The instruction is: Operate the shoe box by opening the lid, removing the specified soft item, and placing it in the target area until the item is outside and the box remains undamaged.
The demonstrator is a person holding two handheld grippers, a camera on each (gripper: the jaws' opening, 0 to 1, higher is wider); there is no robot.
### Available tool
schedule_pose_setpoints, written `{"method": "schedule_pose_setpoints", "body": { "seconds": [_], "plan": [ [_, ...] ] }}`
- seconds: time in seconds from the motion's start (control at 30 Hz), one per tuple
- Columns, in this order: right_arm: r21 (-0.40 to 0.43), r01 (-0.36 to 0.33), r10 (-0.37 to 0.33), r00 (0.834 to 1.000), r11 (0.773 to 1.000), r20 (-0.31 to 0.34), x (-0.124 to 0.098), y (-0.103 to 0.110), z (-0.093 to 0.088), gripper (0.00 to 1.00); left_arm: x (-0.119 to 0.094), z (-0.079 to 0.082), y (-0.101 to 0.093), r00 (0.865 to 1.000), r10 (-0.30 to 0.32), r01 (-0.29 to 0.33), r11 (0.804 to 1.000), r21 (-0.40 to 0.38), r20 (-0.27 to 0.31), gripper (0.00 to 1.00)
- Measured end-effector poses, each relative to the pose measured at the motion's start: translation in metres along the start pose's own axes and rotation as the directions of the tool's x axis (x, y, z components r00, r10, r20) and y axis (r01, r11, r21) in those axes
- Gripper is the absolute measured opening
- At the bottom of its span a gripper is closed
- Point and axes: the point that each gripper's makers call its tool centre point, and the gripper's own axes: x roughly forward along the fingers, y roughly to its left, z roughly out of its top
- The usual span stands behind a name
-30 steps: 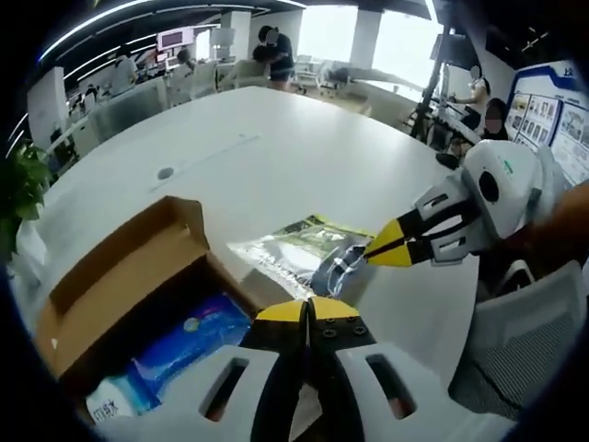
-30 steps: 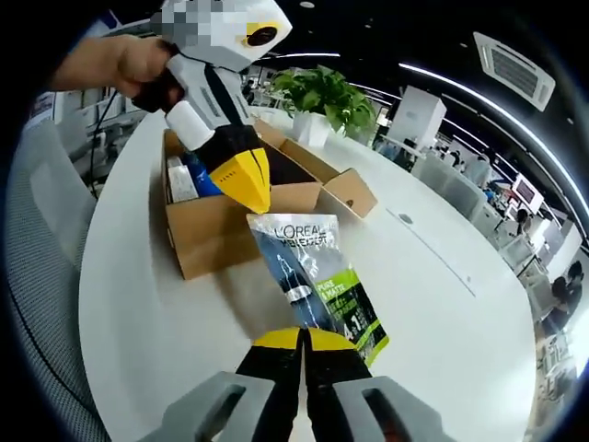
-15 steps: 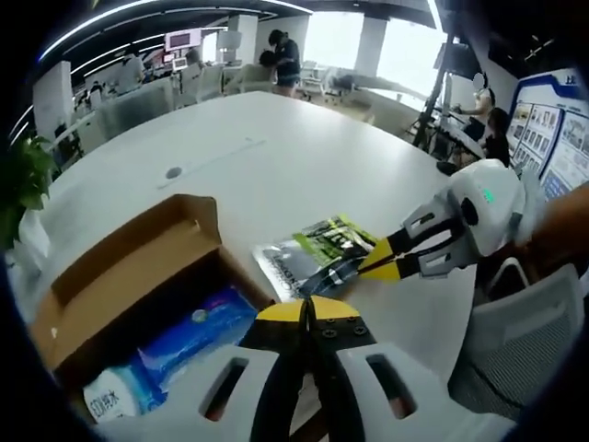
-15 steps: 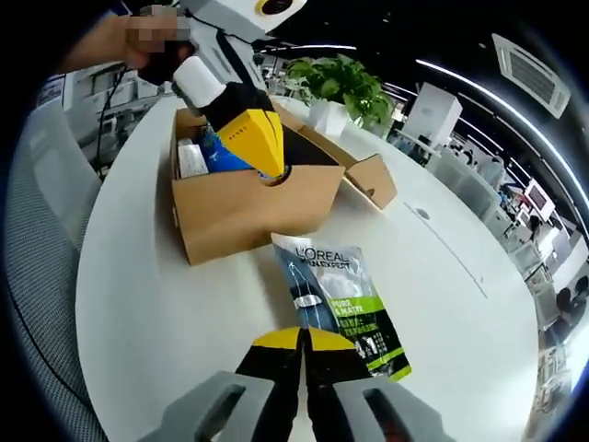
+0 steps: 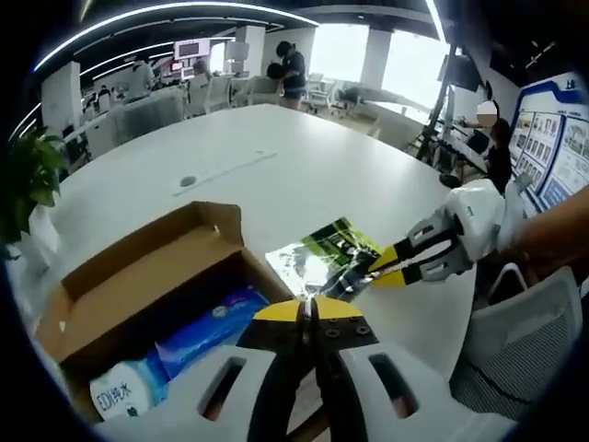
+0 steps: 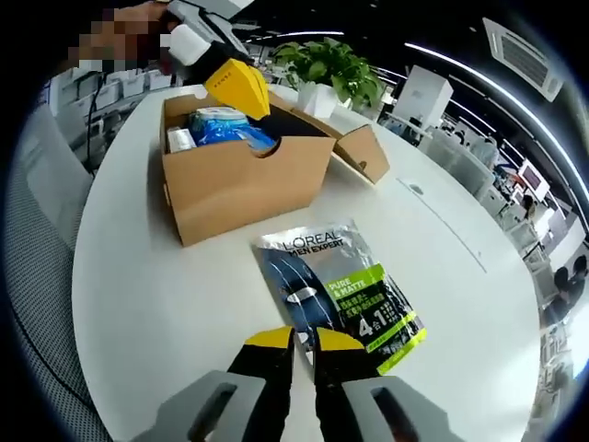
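The open brown shoe box [image 5: 138,276] [image 6: 239,189] stands on the white table with a blue soft pack [image 5: 207,327] [image 6: 225,129] inside. A silver, black and green pouch [image 6: 340,290] [image 5: 327,258] lies flat on the table beside the box. My right gripper [image 6: 305,339] [image 5: 391,265] is open by a narrow gap at the pouch's near edge. My left gripper [image 5: 310,311] is shut and empty. It hovers over the box's near corner, and its yellow tips [image 6: 237,85] point down at the box.
The box's lid flap [image 6: 363,152] hangs open on the far side. A potted plant [image 6: 327,69] stands behind the box. A grey mesh chair [image 6: 37,276] sits at the table's edge. People and desks are far behind.
The right gripper's jaws have parted and the pouch now lies flat on the table, farther from the box. The left gripper has lifted back from the box's front wall.
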Motion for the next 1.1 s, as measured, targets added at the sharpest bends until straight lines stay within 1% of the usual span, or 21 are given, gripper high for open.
{"method": "schedule_pose_setpoints", "body": {
  "seconds": [0.07, 0.2, 0.27, 0.4, 0.5, 0.6, 0.67, 0.7, 0.77, 0.93, 1.0, 1.1],
  "plan": [
    [0.025, 0.011, -0.011, 1.0, 1.0, 0.004, -0.001, -0.003, 0.0, 0.1, -0.004, 0.0, 0.004, 1.0, 0.008, -0.008, 1.0, -0.001, 0.008, 0.04],
    [0.075, 0.023, -0.023, 1.0, 0.997, 0.002, -0.003, -0.009, -0.002, 0.28, -0.013, -0.001, 0.012, 0.999, 0.026, -0.026, 1.0, -0.004, 0.026, 0.06],
    [0.089, 0.027, -0.027, 1.0, 0.996, -0.001, -0.004, -0.011, -0.004, 0.32, -0.016, -0.001, 0.015, 0.999, 0.031, -0.031, 1.0, -0.004, 0.032, 0.09],
    [0.134, 0.032, -0.03, 0.999, 0.99, -0.018, -0.003, -0.015, -0.009, 0.43, -0.023, -0.002, 0.019, 0.998, 0.04, -0.041, 0.999, 0.007, 0.042, 0.12],
    [0.161, 0.041, -0.038, 0.999, 0.986, -0.02, -0.003, -0.019, -0.011, 0.46, -0.029, -0.005, 0.023, 0.998, 0.05, -0.051, 0.999, 0.004, 0.049, 0.15],
    [0.202, 0.051, -0.047, 0.999, 0.978, -0.027, -0.001, -0.023, -0.015, 0.52, -0.034, -0.007, 0.026, 0.997, 0.056, -0.056, 0.998, 0.003, 0.056, 0.18],
    [0.219, 0.056, -0.051, 0.998, 0.974, -0.029, 0.0, -0.027, -0.016, 0.54, -0.039, -0.007, 0.03, 0.995, 0.076, -0.077, 0.997, 0.016, 0.07, 0.21],
    [0.222, 0.058, -0.053, 0.998, 0.973, -0.03, 0.001, -0.028, -0.017, 0.54, -0.042, -0.008, 0.03, 0.994, 0.077, -0.079, 0.997, 0.025, 0.075, 0.23],
    [0.233, 0.054, -0.047, 0.998, 0.971, -0.032, 0.003, -0.029, -0.019, 0.55, -0.047, -0.01, 0.031, 0.994, 0.077, -0.078, 0.997, 0.014, 0.08, 0.25],
    [0.223, 0.052, -0.047, 0.998, 0.973, -0.029, 0.008, -0.033, -0.018, 0.57, -0.058, -0.016, 0.038, 0.992, 0.09, -0.089, 0.996, -0.016, 0.093, 0.29],
    [0.238, 0.044, -0.038, 0.999, 0.97, -0.03, 0.011, -0.035, -0.02, 0.58, -0.063, -0.02, 0.041, 0.992, 0.092, -0.09, 0.996, -0.021, 0.092, 0.3],
    [0.223, 0.042, -0.037, 0.999, 0.974, -0.029, 0.013, -0.037, -0.02, 0.59, -0.069, -0.025, 0.047, 0.991, 0.101, -0.099, 0.995, -0.027, 0.09, 0.31]
  ]
}}
